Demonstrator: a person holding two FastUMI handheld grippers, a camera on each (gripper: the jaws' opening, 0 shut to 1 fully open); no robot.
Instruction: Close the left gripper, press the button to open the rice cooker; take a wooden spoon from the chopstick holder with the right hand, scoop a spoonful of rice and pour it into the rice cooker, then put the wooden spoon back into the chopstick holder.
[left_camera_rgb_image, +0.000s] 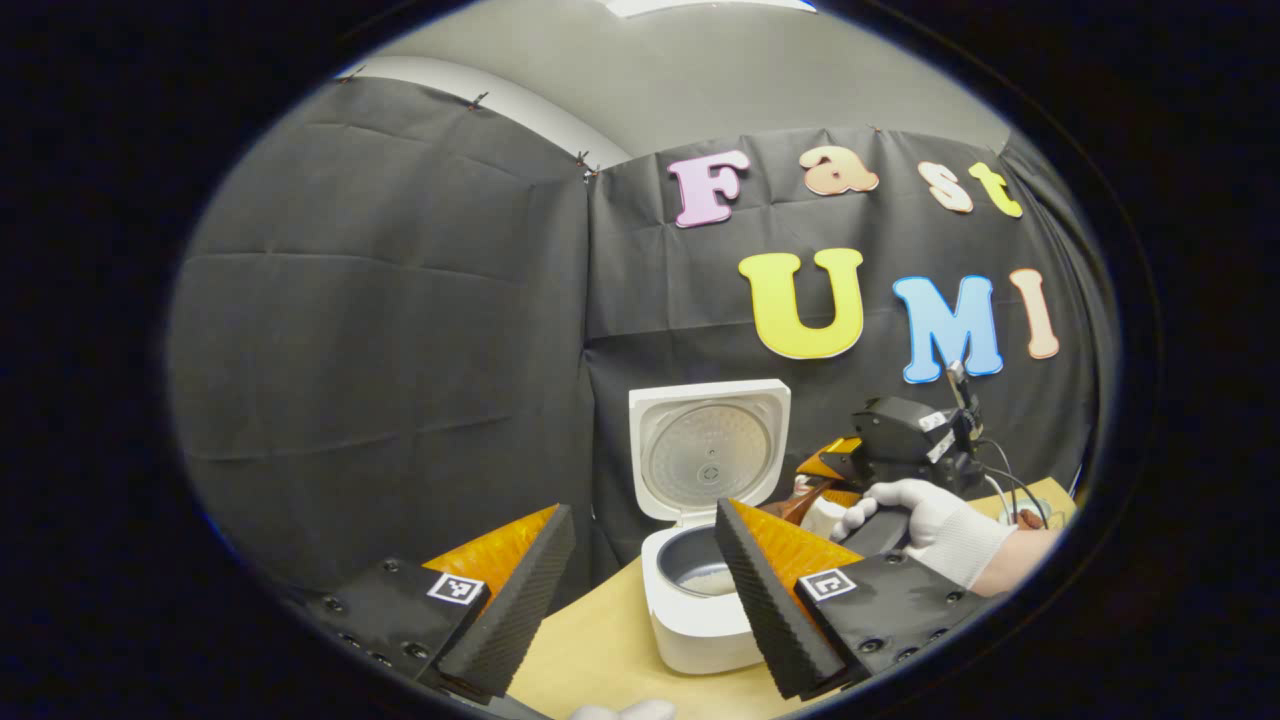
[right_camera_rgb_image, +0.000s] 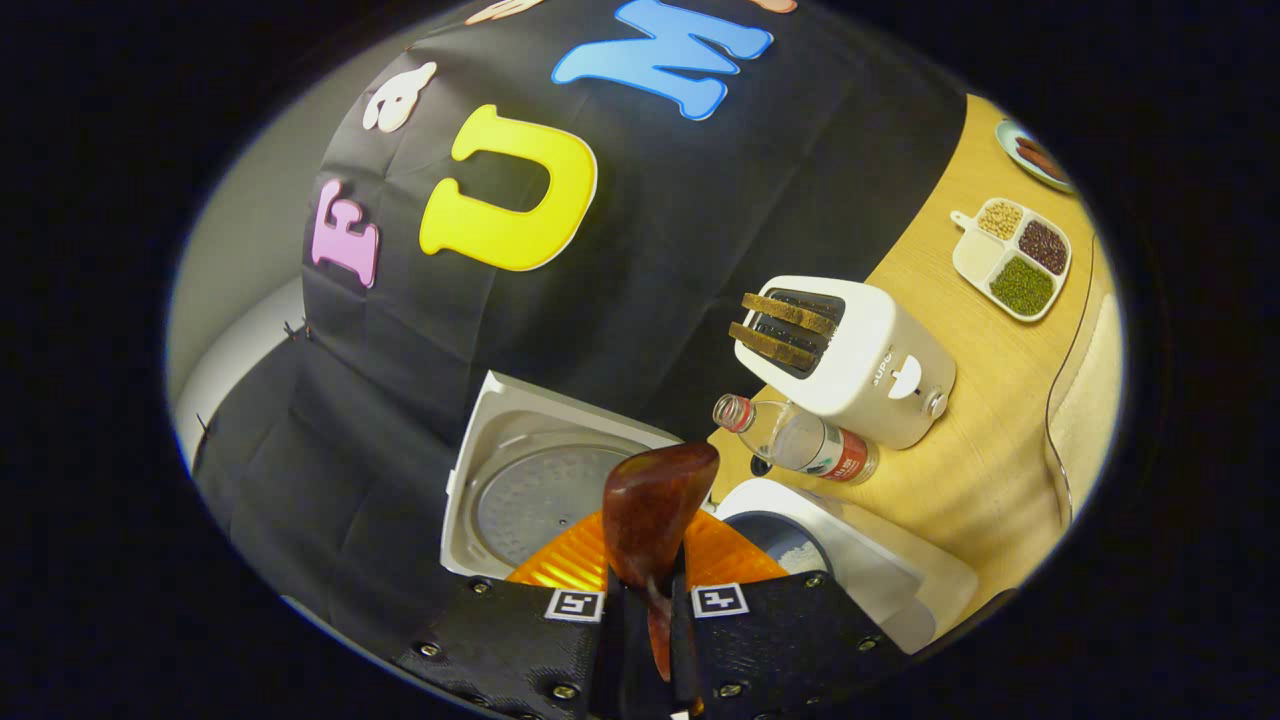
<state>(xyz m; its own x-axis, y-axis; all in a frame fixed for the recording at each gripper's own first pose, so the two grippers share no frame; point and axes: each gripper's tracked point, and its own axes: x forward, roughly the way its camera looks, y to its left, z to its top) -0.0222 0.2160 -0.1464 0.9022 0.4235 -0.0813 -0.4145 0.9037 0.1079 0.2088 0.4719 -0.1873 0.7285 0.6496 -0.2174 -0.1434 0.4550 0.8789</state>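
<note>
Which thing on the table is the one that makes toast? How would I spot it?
Start at the rice cooker with its lid flipped up, then look past the plastic bottle lying on its side on the wooden table. The toaster is the white rounded box behind it. It alone has two brown bread slices sticking out of its top.

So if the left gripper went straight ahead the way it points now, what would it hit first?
Most likely the rice cooker: the open left gripper frames its pot, with the raised lid behind. Depth is unclear.
</note>
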